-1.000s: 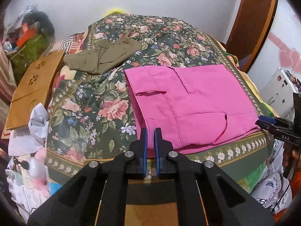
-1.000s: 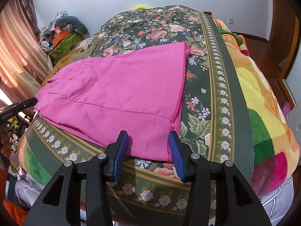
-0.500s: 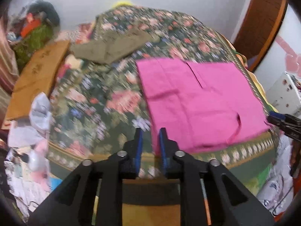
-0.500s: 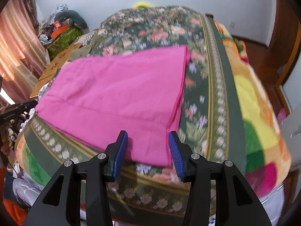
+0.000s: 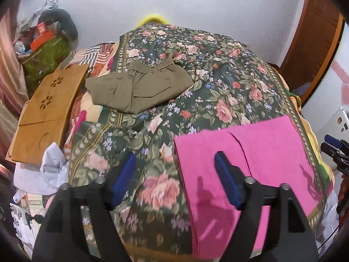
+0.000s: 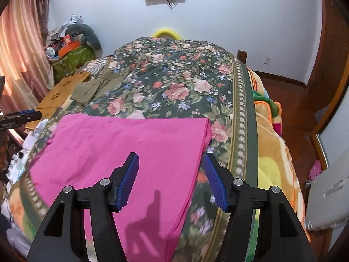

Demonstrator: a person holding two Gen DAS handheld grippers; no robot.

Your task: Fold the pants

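Pink pants (image 5: 257,159) lie folded flat near the front edge of the floral bed; they also show in the right wrist view (image 6: 130,150). My left gripper (image 5: 174,174) is open and empty, held above the pants' left edge. My right gripper (image 6: 171,172) is open and empty, held above the pants' right edge. The right gripper's tip shows at the right border of the left wrist view (image 5: 333,150). The left gripper's tip shows at the left border of the right wrist view (image 6: 21,115).
Folded olive pants (image 5: 139,87) lie at the bed's far left. A wooden board (image 5: 43,111) and crumpled paper (image 5: 52,161) sit left of the bed. A green box with clutter (image 5: 48,52) stands in the corner. A colourful blanket (image 6: 268,152) hangs off the right side.
The left gripper opened from shut on the pants' front edge and let go. Both grippers rose and moved forward over the pants. The right gripper opened wider.
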